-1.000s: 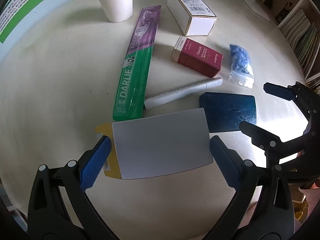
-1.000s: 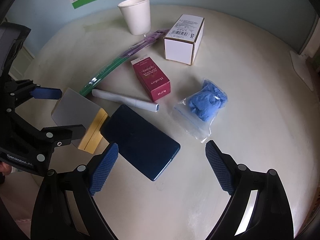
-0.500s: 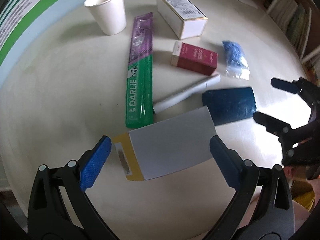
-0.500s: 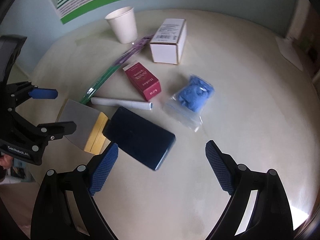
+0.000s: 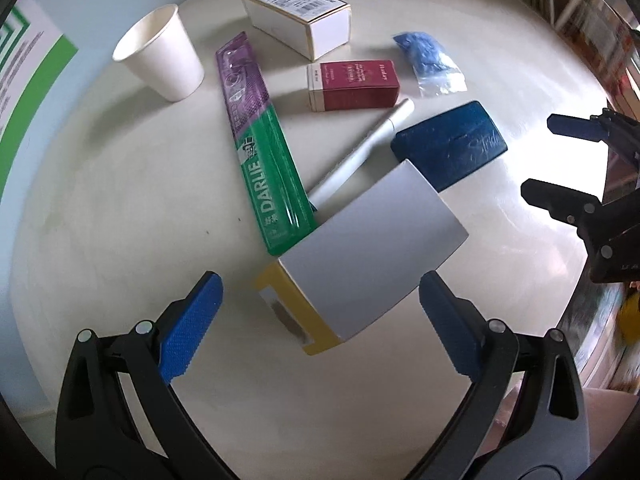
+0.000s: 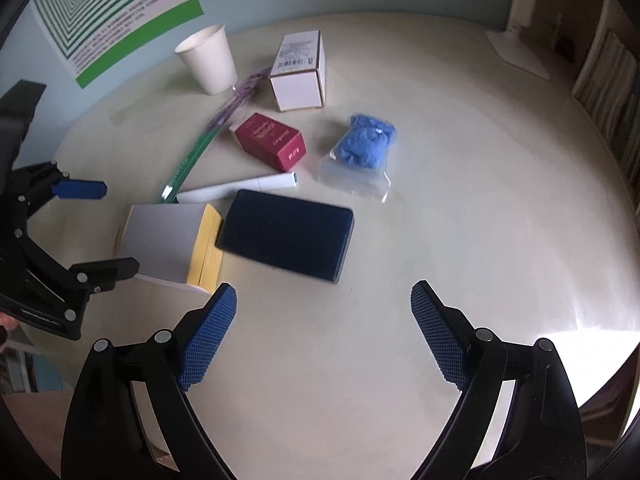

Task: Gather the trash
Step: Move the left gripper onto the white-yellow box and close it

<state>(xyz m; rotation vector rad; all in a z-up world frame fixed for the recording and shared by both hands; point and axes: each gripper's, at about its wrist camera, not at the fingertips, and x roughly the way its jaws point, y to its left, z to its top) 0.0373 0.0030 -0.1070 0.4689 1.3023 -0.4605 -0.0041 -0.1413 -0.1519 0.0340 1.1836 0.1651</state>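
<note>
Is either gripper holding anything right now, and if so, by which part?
Nothing is held. The left gripper is open around the grey and yellow box without touching it, and the right gripper is open over bare table.

Both wrist cameras are looking down from the near edge across the desk, left view nearer; both are sharing the grey box and far cup.
</note>
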